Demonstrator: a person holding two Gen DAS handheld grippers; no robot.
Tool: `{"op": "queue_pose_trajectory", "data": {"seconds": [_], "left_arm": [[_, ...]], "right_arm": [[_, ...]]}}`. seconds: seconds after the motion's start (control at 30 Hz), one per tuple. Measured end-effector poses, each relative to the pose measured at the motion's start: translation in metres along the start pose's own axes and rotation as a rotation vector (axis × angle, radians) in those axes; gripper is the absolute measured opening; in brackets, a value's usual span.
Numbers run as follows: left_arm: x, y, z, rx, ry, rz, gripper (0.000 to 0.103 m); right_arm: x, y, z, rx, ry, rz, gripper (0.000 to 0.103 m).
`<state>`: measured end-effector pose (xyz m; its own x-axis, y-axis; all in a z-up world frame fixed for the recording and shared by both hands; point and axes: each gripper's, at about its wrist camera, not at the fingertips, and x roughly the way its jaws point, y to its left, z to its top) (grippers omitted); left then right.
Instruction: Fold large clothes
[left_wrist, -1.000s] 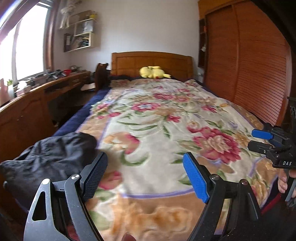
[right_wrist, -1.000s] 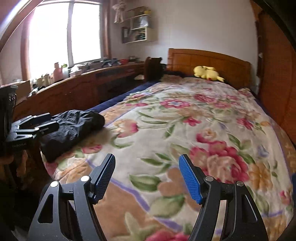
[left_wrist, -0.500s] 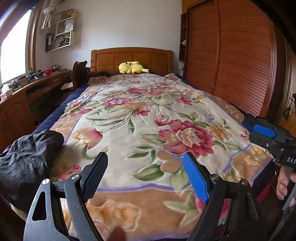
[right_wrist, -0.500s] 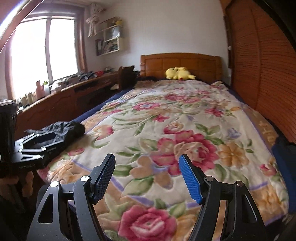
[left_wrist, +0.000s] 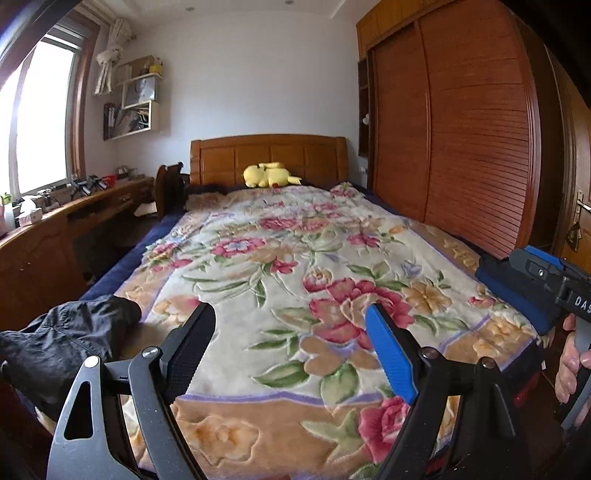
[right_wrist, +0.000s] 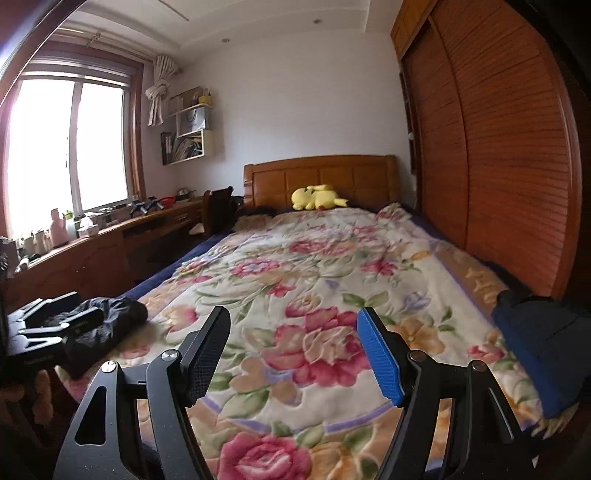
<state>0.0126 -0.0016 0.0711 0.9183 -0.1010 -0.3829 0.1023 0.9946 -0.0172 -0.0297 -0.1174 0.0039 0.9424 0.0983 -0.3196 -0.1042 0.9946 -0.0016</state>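
A crumpled black garment (left_wrist: 70, 336) (right_wrist: 107, 321) lies on the near left corner of the floral blanket (left_wrist: 295, 258) (right_wrist: 314, 277) that covers the bed. A dark blue garment (right_wrist: 535, 347) (left_wrist: 513, 295) lies on the near right corner. My left gripper (left_wrist: 291, 347) hovers over the foot of the bed, open, with only blanket showing between its fingers. My right gripper (right_wrist: 291, 350) is likewise open and holds nothing. The right wrist view shows the left gripper (right_wrist: 62, 312) in front of the black garment. In the left wrist view the right gripper (left_wrist: 532, 269) is over the blue one, a hand (left_wrist: 572, 358) on its handle.
A yellow plush toy (left_wrist: 269, 175) (right_wrist: 317, 197) rests by the wooden headboard. A long wooden desk (left_wrist: 55, 229) with clutter runs under the window on the left, a chair (left_wrist: 170, 188) at its far end. A slatted wooden wardrobe (left_wrist: 472, 147) stands close along the bed's right side.
Both grippers have risen and drawn back from the bed, swinging right. The black garment has slid to the left of both views, and the blue garment has come into view at right. Jaws are unchanged.
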Motion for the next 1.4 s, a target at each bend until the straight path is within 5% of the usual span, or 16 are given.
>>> {"op": "queue_pose_trajectory", "data": {"seconds": [1.4], "left_arm": [[-0.006, 0.014, -0.006, -0.029, -0.023, 0.018, 0.084]], "right_arm": [[0.015, 0.0, 0.002, -0.015, 0.036, 0.029, 0.073]]}}
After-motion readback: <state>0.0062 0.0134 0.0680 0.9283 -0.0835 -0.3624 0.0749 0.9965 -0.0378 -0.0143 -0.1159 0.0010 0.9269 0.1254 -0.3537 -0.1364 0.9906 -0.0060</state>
